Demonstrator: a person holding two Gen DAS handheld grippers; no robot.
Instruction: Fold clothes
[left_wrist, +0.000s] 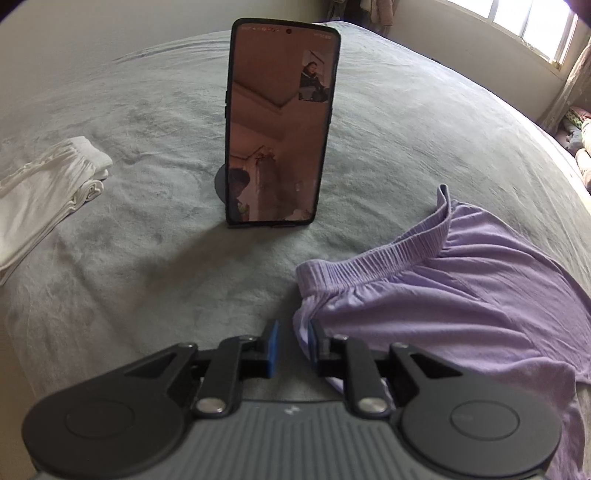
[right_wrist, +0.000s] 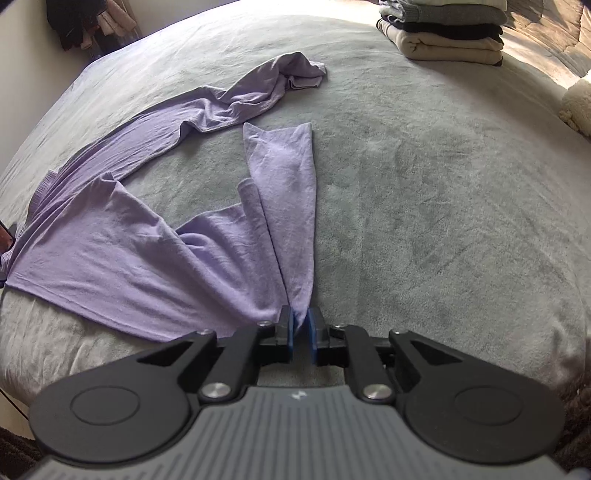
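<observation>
**Lavender pants spread on the bed, both grippers just off the fabric**

So here's the scene. The lavender pants (right_wrist: 122, 254) are lying on a grey-green bedspread (right_wrist: 424, 206). Seen from the right wrist, one leg trails off toward the far left corner and ends in a crumpled cuff, while the other leg is doubled up and points away from the camera. The waistband (left_wrist: 373, 273) shows in the left wrist view, ruffled and partly lifted.

Left gripper (left_wrist: 294, 350): jaws partly apart with a clear gap between the blue pads. The waistband corner sits in that gap up against the right pad, but the left pad is off it, so no pinch.

Right gripper (right_wrist: 300, 338): jaws only a sliver apart, a narrow gap showing between the pads. The gathered edge of the pant leg comes right up to the fingertips, but it doesn't look clamped.

Other stuff: a phone (left_wrist: 282, 122) standing upright on a stand, a folded white garment (left_wrist: 48, 192) at the left, and a stack of folded clothes (right_wrist: 443, 29) at the far right corner.
</observation>
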